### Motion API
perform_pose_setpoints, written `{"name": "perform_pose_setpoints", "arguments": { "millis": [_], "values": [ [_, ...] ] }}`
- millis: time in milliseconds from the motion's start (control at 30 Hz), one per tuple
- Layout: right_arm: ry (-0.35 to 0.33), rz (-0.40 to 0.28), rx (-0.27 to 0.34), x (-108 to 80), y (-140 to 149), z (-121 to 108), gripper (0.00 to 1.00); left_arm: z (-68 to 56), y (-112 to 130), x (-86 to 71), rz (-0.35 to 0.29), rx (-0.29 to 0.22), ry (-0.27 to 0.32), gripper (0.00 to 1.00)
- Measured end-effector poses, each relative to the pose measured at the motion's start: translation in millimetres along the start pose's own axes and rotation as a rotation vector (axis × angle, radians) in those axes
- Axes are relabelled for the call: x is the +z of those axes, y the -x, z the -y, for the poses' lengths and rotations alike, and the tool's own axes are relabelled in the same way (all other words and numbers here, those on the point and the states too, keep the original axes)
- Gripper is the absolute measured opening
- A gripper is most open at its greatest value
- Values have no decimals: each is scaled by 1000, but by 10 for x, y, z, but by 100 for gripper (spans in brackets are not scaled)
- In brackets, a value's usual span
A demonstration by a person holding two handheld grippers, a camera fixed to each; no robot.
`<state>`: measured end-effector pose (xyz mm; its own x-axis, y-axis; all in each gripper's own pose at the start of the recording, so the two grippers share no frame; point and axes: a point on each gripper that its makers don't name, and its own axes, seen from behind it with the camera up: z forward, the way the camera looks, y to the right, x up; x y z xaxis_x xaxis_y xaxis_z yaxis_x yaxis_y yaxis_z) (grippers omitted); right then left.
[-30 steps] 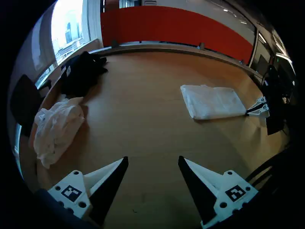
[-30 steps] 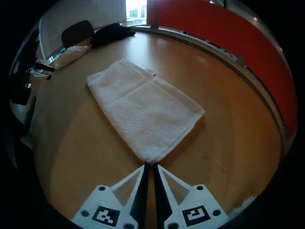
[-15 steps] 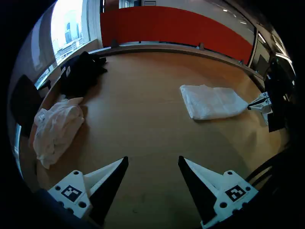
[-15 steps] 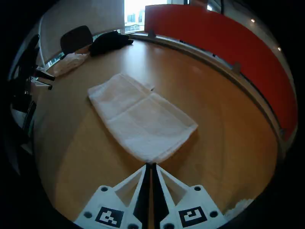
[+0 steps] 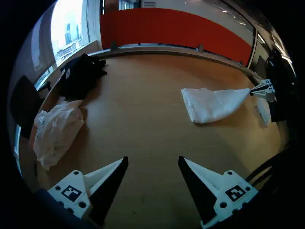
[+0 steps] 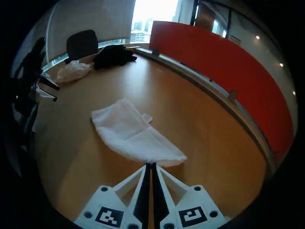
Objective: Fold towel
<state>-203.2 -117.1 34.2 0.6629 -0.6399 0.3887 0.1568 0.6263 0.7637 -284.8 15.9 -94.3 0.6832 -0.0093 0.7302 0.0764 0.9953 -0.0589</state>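
Right gripper (image 6: 151,166) pinches one corner of the white towel (image 6: 129,134), holding it raised off the table (image 6: 202,126); left gripper (image 5: 152,159) hangs wide open

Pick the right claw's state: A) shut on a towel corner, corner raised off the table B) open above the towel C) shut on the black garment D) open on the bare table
A: the right claw pinches a corner of the white towel, which slopes up from the table to it.
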Motion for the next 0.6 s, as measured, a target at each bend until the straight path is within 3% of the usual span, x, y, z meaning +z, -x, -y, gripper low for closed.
{"name": "perform_pose_setpoints", "arguments": {
  "millis": [367,600],
  "values": [
    [18,-35,-41,-99,-253,-136,3,0,-35,-22,-7,0,1,98],
    [-9,-40,-72,-25,-376,-57,3,35,-36,-42,-10,-7,-3,97]
  ]
}}
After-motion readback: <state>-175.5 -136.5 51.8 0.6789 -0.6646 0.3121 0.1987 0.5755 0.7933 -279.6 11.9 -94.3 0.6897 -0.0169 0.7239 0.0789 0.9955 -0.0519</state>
